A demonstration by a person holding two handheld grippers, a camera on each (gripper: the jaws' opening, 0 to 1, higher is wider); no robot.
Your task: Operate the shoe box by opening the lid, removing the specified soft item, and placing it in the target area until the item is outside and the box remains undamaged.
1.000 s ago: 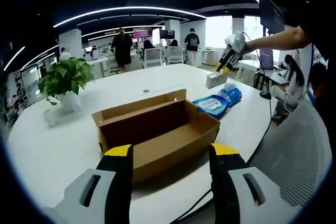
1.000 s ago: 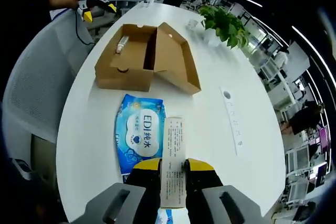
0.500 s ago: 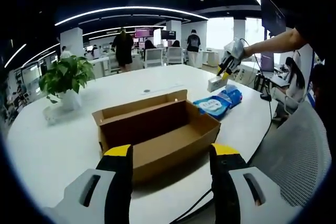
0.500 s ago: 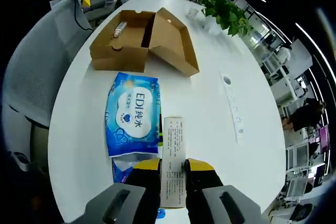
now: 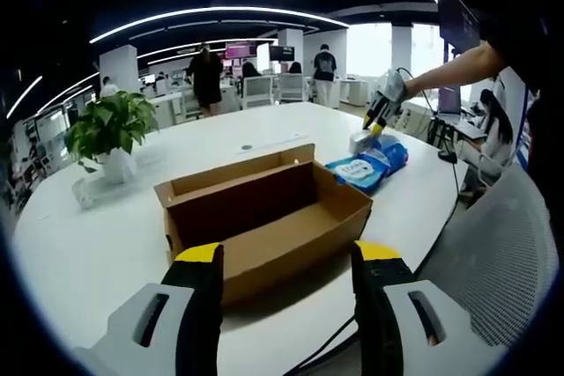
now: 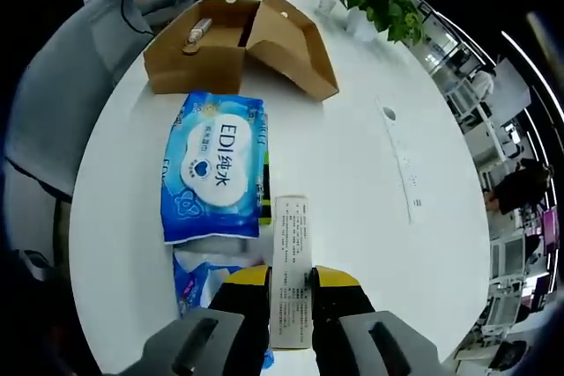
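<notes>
Right gripper [image 6: 288,281] first: its yellow-tipped fingers [image 6: 247,281] are clamped on a narrow white printed carton [image 6: 290,266], which runs up the lower centre of the right gripper view. Just left of the carton lies a blue wet-wipes pack [image 6: 214,175] flat on the white tabletop [image 6: 352,165], with a second blue pack [image 6: 201,275] poking out beneath it near the fingers. Further up, in the upper left, sits the brown shoe box [image 6: 207,50], lid flapped open to the right, a small tube-like item [image 6: 197,31] lying inside.

Over to the left gripper [image 5: 282,257]: its fingers [image 5: 201,261] stand wide apart at the bottom of the left gripper view, gripping nothing. Just beyond them, mid-frame, the open shoe box [image 5: 264,217] rests on the tabletop [image 5: 79,253]. At upper right the right gripper [image 5: 377,116] holds the carton [image 5: 361,140] over the wipes pack [image 5: 366,165]. A potted plant [image 5: 106,134] stands at the left.
</notes>
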